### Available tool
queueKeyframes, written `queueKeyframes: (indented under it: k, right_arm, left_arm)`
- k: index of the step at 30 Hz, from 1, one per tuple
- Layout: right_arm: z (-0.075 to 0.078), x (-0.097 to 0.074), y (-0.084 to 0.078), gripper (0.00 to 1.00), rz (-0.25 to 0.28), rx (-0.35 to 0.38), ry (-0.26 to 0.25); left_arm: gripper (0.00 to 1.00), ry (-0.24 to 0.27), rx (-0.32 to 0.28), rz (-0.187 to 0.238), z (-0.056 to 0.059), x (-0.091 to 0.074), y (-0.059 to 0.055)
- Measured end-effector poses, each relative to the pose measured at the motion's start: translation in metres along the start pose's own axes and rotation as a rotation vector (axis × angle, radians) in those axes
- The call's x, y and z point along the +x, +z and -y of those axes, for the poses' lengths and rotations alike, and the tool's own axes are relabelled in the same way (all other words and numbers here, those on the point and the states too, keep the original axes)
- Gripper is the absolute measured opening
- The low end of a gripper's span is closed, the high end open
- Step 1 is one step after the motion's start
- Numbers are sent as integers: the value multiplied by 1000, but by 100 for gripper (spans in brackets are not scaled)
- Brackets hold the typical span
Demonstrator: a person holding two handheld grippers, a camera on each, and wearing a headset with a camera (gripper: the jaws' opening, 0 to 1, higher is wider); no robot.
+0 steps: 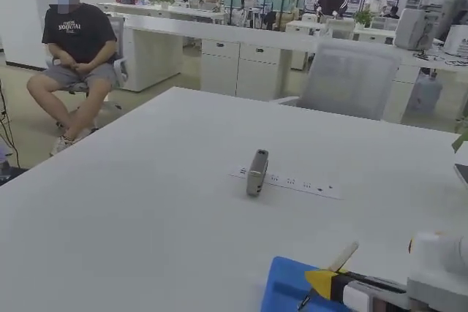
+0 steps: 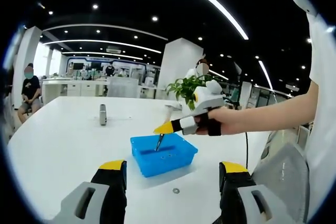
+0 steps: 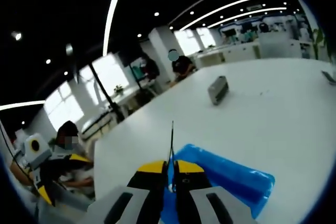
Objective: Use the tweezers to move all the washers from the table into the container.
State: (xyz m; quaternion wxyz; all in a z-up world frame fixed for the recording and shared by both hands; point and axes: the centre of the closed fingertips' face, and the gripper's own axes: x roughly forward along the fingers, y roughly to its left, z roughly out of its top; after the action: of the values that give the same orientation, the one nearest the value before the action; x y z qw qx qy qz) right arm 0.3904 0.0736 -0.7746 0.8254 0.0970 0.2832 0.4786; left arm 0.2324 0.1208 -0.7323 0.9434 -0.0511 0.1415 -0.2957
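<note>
Right tool [image 3: 169, 165] clamps thin dark tweezers [image 3: 171, 140] over blue container [image 3: 233, 176].

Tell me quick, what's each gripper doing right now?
Left gripper: jaws open, holding nothing.
Right gripper: jaws shut on the tweezers, over the blue container.

left gripper [image 2: 173, 169]: 2 grey jaws, yel caps at tips, blk inner pads; dark slot cut-out in each grey shell.
right gripper [image 3: 170, 170]: same build, grey shells w/ dark slots, yel tips. Seen from left gripper view: white body, nose yel then blk.
right hand [image 2: 228, 120]: blk strap [image 2: 212, 125] round it, poss. a fingerless glove, hard to tell.
cable [image 2: 247, 148]: thin, dark, runs down below right hand.
shirt [image 2: 321, 77]: white, short sleeve.
</note>
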Motion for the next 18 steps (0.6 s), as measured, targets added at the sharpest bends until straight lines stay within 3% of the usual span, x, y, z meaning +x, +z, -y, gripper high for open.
queueKeyframes:
  k: [10, 18]
  right_arm:
    - [23, 17, -23, 3, -84, -21, -52]
    - [22, 20, -30, 3, -118, -136, -64]
  left_arm:
    - [72, 1, 0, -6, -1, 1, -1]
    - [72, -1, 0, -11, -1, 1, -2]
